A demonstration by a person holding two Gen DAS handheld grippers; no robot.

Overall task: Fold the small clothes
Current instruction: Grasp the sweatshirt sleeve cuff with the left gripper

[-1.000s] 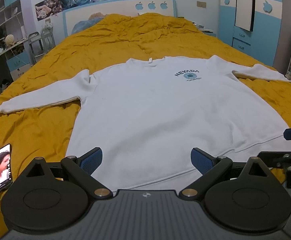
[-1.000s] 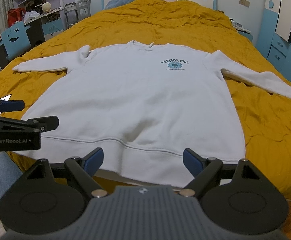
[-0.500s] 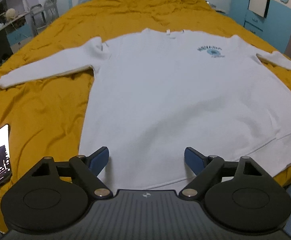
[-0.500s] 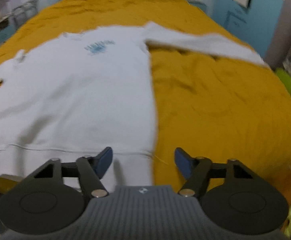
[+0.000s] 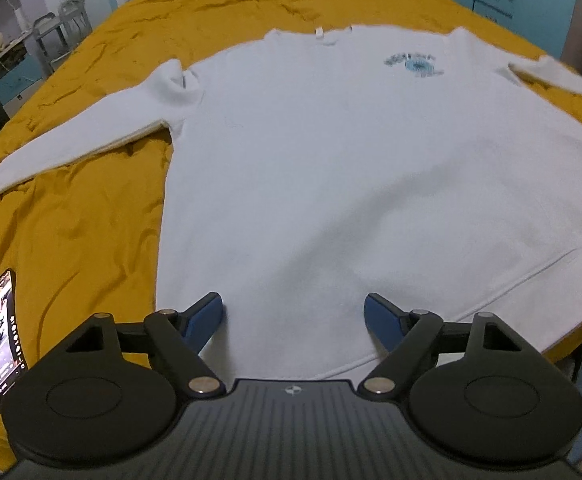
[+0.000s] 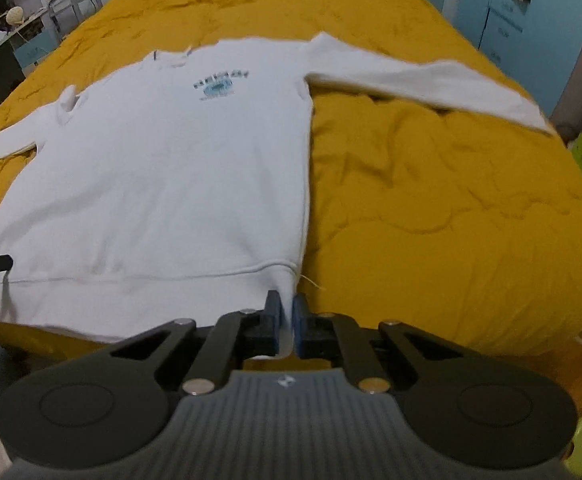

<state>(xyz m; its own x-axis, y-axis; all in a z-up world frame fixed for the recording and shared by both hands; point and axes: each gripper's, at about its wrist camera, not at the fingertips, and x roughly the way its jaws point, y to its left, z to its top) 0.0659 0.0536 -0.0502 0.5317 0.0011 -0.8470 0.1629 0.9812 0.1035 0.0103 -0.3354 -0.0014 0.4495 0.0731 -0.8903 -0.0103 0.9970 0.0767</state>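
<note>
The white sweatshirt (image 5: 331, 168) lies flat, front up, on the mustard-yellow bedspread (image 5: 83, 224), with the hem toward the near edge of the bed and the neckline toward the far side. Both sleeves extend outward: one to the left (image 5: 75, 140), one to the right (image 6: 423, 80). A blue chest print (image 6: 219, 84) sits on the right half of the front; its lettering is blurred.

Right gripper (image 6: 286, 320): the blue pads are pinched together on the hem's near right corner, with white fabric clamped between them.

Left gripper (image 5: 293, 316): the fingers stand wide and are closing slowly, above the hem toward the sweatshirt's near left part. Fabric lies below the gap; the pads do not press on it.

A phone (image 5: 1, 332) with a lit screen rests on the bedspread at the near left, well apart from the sweatshirt.
</note>
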